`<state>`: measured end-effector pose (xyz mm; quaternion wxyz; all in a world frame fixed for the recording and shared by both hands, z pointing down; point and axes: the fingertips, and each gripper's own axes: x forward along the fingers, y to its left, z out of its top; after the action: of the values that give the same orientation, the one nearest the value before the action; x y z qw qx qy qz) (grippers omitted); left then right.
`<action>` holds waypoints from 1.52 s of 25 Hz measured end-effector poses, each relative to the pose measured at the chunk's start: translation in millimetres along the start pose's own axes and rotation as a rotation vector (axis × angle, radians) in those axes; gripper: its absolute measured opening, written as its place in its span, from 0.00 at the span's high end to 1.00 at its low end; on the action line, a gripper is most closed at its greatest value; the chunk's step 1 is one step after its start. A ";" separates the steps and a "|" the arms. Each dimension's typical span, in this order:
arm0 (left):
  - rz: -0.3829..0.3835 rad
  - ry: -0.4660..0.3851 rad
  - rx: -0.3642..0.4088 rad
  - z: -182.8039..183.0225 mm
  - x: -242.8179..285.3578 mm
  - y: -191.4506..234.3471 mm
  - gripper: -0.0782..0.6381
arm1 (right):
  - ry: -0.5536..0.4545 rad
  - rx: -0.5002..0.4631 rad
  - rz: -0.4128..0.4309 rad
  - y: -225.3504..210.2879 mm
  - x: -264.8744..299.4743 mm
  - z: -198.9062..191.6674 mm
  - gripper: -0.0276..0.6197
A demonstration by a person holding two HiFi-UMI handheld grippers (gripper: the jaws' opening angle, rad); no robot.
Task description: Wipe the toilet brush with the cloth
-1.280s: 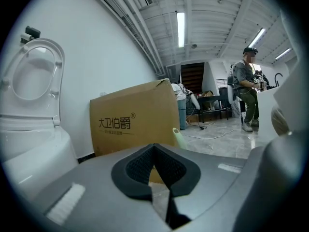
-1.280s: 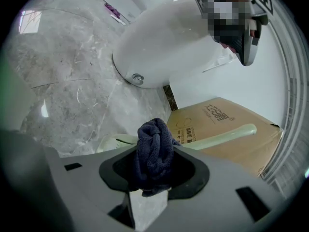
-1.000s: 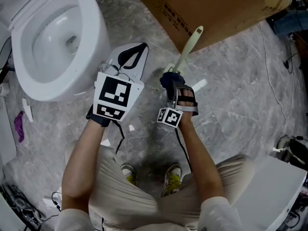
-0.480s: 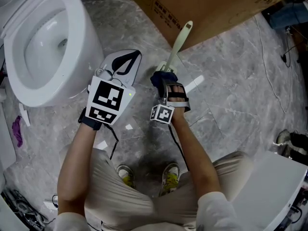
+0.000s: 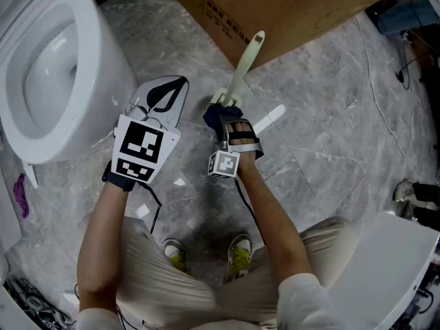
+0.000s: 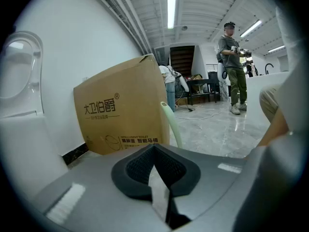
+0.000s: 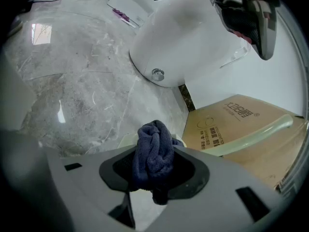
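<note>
Lower end of toilet brush (image 5: 242, 64) — behind cloth (image 5: 218, 119)

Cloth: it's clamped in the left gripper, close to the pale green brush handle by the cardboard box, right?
Wrong gripper: the right gripper view shows the cloth clamped in the right gripper, not the left gripper. It is close to the pale green brush handle by the cardboard box.
</note>
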<state>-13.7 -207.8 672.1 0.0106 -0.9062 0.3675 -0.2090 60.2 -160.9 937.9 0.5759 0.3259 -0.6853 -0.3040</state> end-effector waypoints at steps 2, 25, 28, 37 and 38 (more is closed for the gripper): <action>-0.006 0.001 -0.001 -0.9 3.1 -1.1 0.89 | 0.002 -0.003 0.009 0.4 -0.7 -1.6 0.72; -0.040 -0.007 0.014 5.9 14.4 -21.9 0.89 | 0.106 0.128 0.090 4.9 -8.9 -58.3 0.72; -0.032 -0.006 0.022 6.8 13.0 -21.8 0.89 | 0.109 0.149 0.114 6.4 -9.4 -58.4 0.72; -0.027 -0.012 0.023 10.8 11.6 -22.4 0.89 | 0.027 0.222 0.131 9.5 -23.6 -35.7 0.72; -0.027 -0.012 0.020 11.0 11.3 -22.1 0.89 | 0.002 0.210 0.106 6.7 -26.3 -28.4 0.72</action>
<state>12.4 -200.7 670.1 0.0191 -0.9122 0.3530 -0.2071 90.9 -137.1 932.0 0.5544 0.3479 -0.7293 -0.1994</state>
